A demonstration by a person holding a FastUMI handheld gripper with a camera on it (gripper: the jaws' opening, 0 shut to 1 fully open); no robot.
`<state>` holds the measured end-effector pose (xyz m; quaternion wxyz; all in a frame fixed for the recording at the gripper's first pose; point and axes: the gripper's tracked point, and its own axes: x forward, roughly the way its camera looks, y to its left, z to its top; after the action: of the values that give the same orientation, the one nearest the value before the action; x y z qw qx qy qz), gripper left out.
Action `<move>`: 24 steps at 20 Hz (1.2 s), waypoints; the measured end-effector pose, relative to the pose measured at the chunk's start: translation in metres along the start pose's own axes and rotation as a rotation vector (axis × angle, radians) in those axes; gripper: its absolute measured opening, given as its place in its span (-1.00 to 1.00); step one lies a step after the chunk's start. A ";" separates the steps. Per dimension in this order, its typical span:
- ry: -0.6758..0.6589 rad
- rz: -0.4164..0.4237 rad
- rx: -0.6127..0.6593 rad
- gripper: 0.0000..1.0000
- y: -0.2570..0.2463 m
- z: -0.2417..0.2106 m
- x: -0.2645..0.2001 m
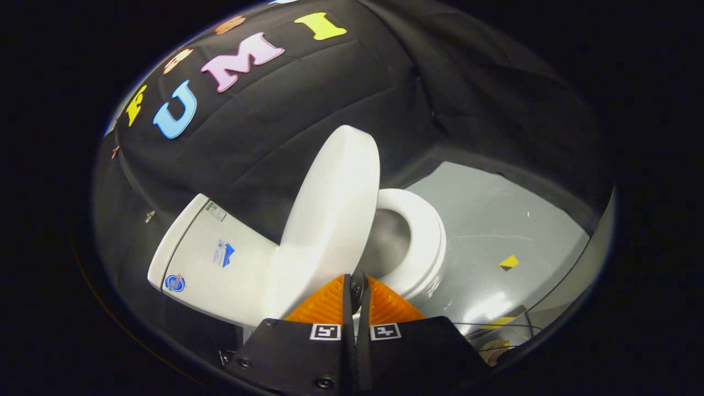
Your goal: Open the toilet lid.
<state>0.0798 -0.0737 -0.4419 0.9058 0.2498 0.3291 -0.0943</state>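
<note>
Because the toilet lid (330, 214) stands only partly raised and the gripper (356, 286) fingers are together, unclamped, it may drop onto the seat (426, 242).

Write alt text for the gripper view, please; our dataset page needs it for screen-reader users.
A white toilet's lid stands raised, leaning toward the tank, with the seat and bowl uncovered. The gripper sits just before the lid's lower edge, its fingers nearly together with only a thin gap, gripping nothing. Grey floor lies beyond the toilet.
</note>
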 end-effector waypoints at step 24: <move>-0.165 0.178 -0.463 -0.90 0.230 -0.014 -0.055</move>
<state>0.1071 0.1311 -0.3255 0.9673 0.0551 0.2437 0.0436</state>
